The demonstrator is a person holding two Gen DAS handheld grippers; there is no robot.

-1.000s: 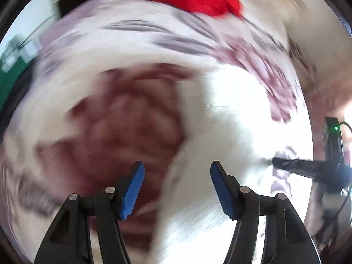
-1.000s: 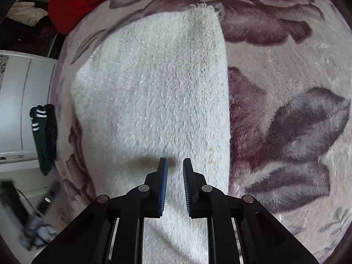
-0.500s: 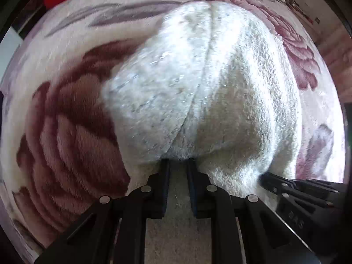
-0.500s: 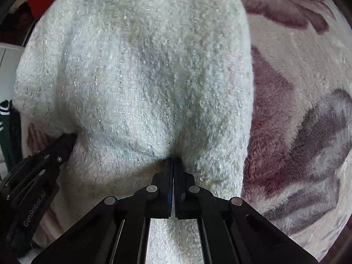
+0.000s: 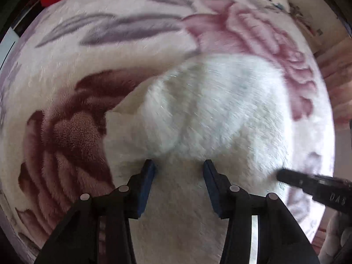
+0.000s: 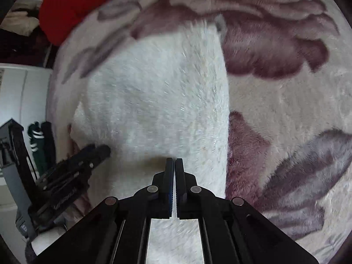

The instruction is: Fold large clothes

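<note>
Sweater (image 5: 215, 110), white and fuzzy, folded into a long bundle, lying on a plush floral blanket (image 5: 66, 136) with maroon roses and grey leaves; in the right wrist view it (image 6: 158, 101) runs from the near edge to a far corner beside a dark rose. Left gripper (image 5: 179, 167): jaws spread wide, blue pads at the near edge of the bundle, nothing held between them. Right gripper (image 6: 175, 160): jaws nearly closed with only a thin slit between; whether any fabric is pinched cannot be told. Its tip touches the sweater's near right side in the left wrist view. Red cloth (image 6: 66, 8) at the far left edge of the blanket. Green striped socks (image 6: 36, 138) hanging at the left.
</note>
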